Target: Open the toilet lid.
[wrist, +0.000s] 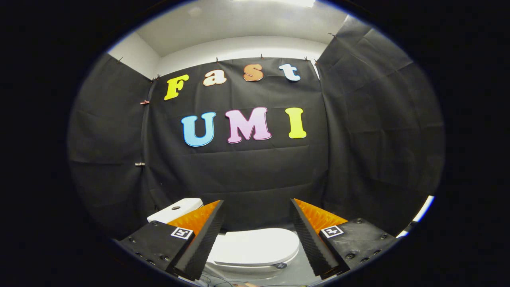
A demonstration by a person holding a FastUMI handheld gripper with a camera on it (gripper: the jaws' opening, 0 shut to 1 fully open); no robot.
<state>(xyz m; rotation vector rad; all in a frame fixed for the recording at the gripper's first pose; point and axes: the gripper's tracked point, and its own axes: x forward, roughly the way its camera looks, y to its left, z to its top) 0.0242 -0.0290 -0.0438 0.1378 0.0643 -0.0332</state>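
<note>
Two black ridged fingers (pixel 207 235) of the claw (pixel 257 239) stand wide apart with nothing between their pads, each backed by an orange wedge and carrying a small square marker on its black mount. Between and just beyond the fingers lies the white toilet lid (pixel 255 246), shut flat over the bowl, its rounded front edge toward the near side and a small dark tab at its near right rim. Farther off to the left, partly hidden behind the left finger, sits the white cistern (pixel 175 209) with a button on its top. Black cloth (pixel 247 175) hangs behind the toilet as the far wall and folds round on both sides, with pale wall above it.
</note>
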